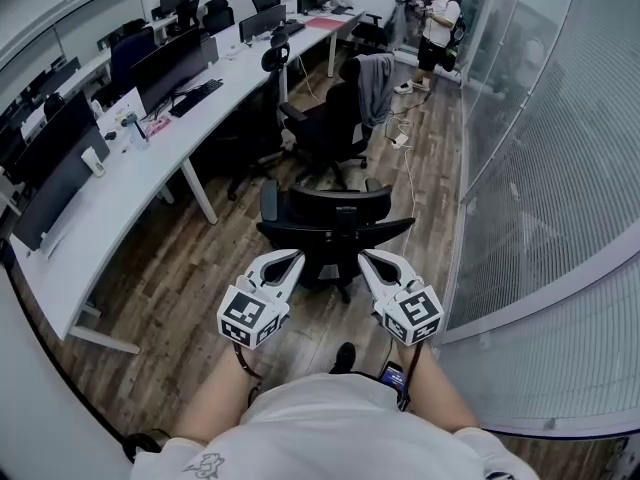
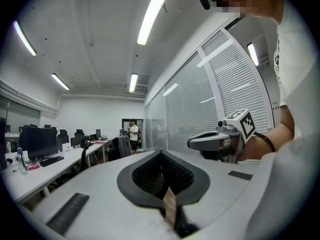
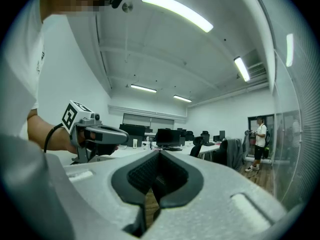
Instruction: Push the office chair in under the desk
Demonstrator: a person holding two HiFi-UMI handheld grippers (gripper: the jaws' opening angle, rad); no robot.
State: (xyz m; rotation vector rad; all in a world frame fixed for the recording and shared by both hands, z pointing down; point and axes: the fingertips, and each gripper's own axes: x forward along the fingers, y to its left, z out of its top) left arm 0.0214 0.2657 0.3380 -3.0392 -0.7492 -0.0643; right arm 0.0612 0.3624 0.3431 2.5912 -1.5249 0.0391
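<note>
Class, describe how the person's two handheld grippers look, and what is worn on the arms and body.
Both the left gripper and the right gripper are light grey plastic shells tapering to a point, with black ribbed pads inside. Each carries a white cube with black square markers. A black band loops each wrist. The person wears a white short-sleeved T-shirt.

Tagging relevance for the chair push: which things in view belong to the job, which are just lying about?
Job: office chair, desk, left gripper, right gripper (both shut).
Lying about: second chair with grey jacket, monitors, keyboard, person by the far door.
</note>
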